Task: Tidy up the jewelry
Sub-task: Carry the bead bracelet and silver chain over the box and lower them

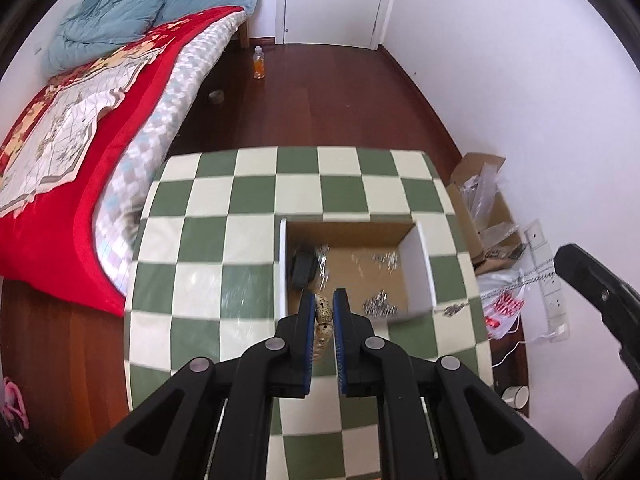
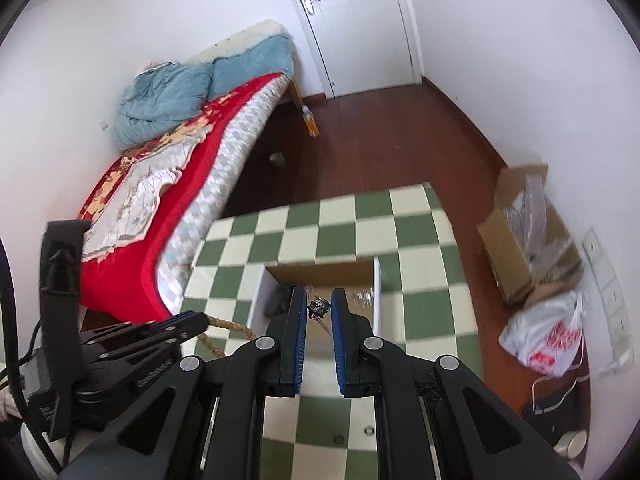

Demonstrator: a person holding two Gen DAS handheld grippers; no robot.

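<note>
An open cardboard box (image 1: 420, 268) with white outer walls sits on the green-and-cream checkered table (image 1: 224, 240). Silver jewelry pieces (image 1: 378, 306) and a dark item (image 1: 302, 266) lie inside it. My left gripper (image 1: 323, 312) is shut on a speckled beaded string (image 1: 323, 314), just above the box's near edge. My right gripper (image 2: 319, 306) is shut on a small dark jewelry piece with a chain (image 2: 317, 306), held over the box (image 2: 376, 280). The left gripper (image 2: 188, 326) shows in the right wrist view with a twisted cord (image 2: 232, 326) hanging from it. A silver chain (image 1: 516, 282) hangs below the right gripper's body (image 1: 600, 296).
A bed with a red cover (image 1: 60, 208) stands left of the table. A cardboard box of plastic packaging (image 1: 484, 208) and a white bag (image 1: 504, 312) lie on the floor at the right wall. A bottle (image 1: 259, 63) stands on the wooden floor by the door.
</note>
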